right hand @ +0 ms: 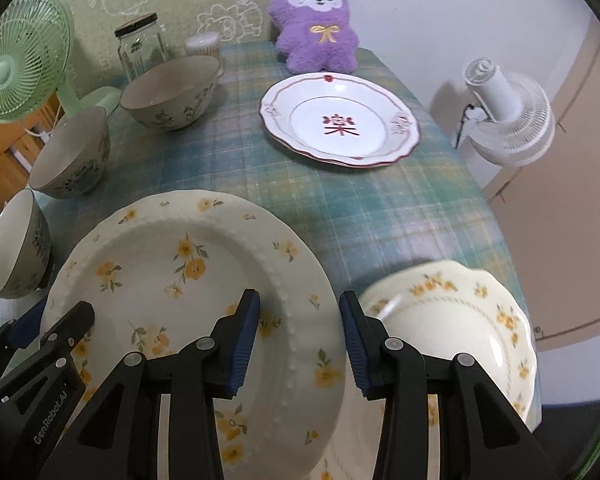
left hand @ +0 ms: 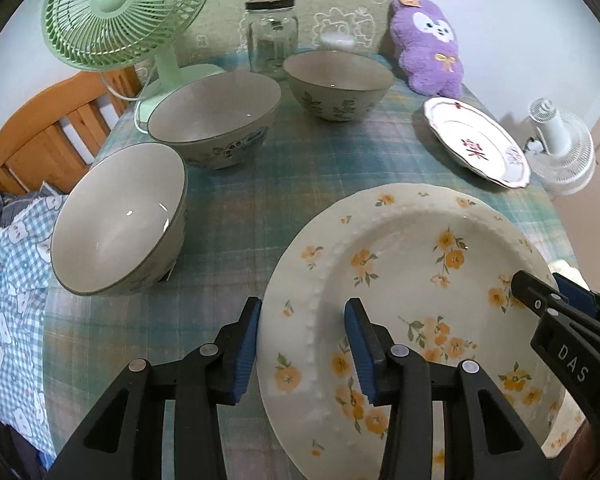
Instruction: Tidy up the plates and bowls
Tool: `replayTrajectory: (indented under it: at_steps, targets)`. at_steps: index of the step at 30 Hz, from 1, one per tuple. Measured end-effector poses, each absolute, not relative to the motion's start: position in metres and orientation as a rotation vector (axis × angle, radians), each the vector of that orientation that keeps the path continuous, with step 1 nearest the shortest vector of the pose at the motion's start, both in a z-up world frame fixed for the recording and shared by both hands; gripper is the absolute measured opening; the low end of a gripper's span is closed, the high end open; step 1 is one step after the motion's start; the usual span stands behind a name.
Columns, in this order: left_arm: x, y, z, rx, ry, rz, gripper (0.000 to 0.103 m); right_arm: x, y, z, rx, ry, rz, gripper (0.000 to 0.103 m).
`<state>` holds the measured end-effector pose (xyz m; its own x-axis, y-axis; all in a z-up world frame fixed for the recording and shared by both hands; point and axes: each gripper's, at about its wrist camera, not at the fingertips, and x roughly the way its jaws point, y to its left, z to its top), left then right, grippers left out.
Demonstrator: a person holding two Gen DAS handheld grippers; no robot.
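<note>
Floral plate (right hand: pixel 188 280); farther white plate (right hand: pixel 340 124) reads "楽".

The cream plate (right hand: pixel 188 280) carries yellow-orange flowers; the white plate (right hand: pixel 340 124) has a red character and rim. Grey-green bowls (left hand: pixel 336 88) show leaf prints. The worktop (right hand: pixel 380 208) cloth is blue-green plaid.

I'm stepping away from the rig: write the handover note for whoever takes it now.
Left claw: open, astride the left rim of the big yellow-flower plate.
Right claw: open, astride the same plate's right rim.
A smaller yellow-flower plate lies to the right of it. The red-trimmed plate sits farther back.
Three bowls stand apart along the left side.
Done: nothing stacked yet.
Left: stack the plates, nest the bowls.
</note>
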<state>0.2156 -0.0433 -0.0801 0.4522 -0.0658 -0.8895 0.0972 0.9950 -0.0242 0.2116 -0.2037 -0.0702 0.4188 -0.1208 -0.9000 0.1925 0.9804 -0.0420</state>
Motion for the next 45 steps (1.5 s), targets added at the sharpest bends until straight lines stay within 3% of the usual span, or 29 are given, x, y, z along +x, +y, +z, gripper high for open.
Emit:
replayTrajectory:
  at_steps: [21, 45]
  targets:
    - [0.163, -0.118, -0.064, 0.018, 1.078, -0.086, 0.042, 0.165, -0.284, -0.056, 0.087, 1.105, -0.181, 0.045]
    - [0.136, -0.220, -0.088, 0.003, 1.111, -0.047, 0.042, 0.146, -0.385, -0.077, 0.044, 1.143, -0.153, 0.045]
